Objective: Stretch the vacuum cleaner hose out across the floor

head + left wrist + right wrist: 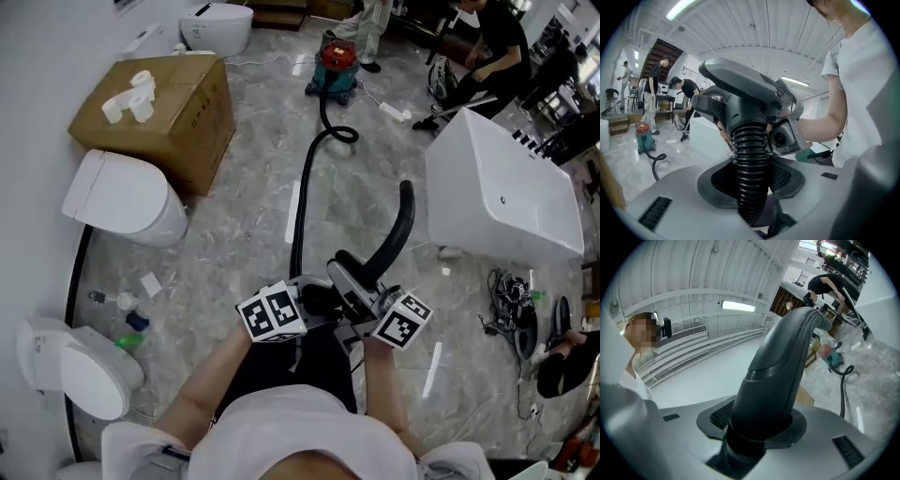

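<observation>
Two grippers meet low in front of the person, both on the near end of the vacuum cleaner hose [302,187]. The left gripper [311,300] has its jaws closed on the ribbed black part of the hose; in the left gripper view the ribbed tube stands up between the two pads, which press on it from both sides. The right gripper [361,305] is just beside the left one. Its jaws are clamped on the smooth curved handle tube [398,225], the stiff end piece of the hose, which rises and bends away to the right in the head view. The two cubes with square markers nearly face each other.

From the grippers the hose runs away over the grey marble floor [244,234], almost straight at first. Then it makes one small loop close to the vacuum cleaner [336,64], which has a red top and stands at the far side of the floor.

To the left a cardboard box [173,112] carries some white paper rolls [131,96]. A white toilet [122,199] stands near it and another one [70,367] nearer to the person. To the right is a white bathtub [502,192], with a heap of dark cables [511,305] on the floor beside it. Behind the bathtub a person in dark clothes [492,47] bends down.
</observation>
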A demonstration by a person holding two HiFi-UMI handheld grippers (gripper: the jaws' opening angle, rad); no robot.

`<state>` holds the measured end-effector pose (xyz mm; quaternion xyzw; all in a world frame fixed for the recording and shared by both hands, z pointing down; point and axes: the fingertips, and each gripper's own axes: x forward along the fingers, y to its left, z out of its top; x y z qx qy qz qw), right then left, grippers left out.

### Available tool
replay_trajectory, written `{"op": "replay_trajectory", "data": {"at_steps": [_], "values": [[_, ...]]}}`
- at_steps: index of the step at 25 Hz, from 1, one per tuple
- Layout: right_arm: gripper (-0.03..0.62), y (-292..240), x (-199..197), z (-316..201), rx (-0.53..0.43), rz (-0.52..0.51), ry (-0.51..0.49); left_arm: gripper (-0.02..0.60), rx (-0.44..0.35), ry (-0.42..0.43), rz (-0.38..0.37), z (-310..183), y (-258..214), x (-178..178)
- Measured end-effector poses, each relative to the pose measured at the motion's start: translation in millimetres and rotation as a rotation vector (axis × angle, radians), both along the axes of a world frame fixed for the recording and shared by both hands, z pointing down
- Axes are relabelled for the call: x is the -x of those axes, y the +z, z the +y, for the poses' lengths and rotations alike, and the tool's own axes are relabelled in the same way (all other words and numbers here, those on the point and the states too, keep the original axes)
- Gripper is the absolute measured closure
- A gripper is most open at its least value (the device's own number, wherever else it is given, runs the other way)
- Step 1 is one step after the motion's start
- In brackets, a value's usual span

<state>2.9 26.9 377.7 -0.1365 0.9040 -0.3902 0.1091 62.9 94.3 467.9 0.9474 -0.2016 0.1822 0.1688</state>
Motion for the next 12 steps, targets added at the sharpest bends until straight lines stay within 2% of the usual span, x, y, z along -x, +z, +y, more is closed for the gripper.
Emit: {"op": "replay_trajectory", "data": {"at_steps": [12], "values": [[0.41,-13.1,-30.2,30.9,-0.01,-0.017,-0.007,0.417,-0.02,-0.004,-0.02,29.4,-11.6,-29.1]]}}
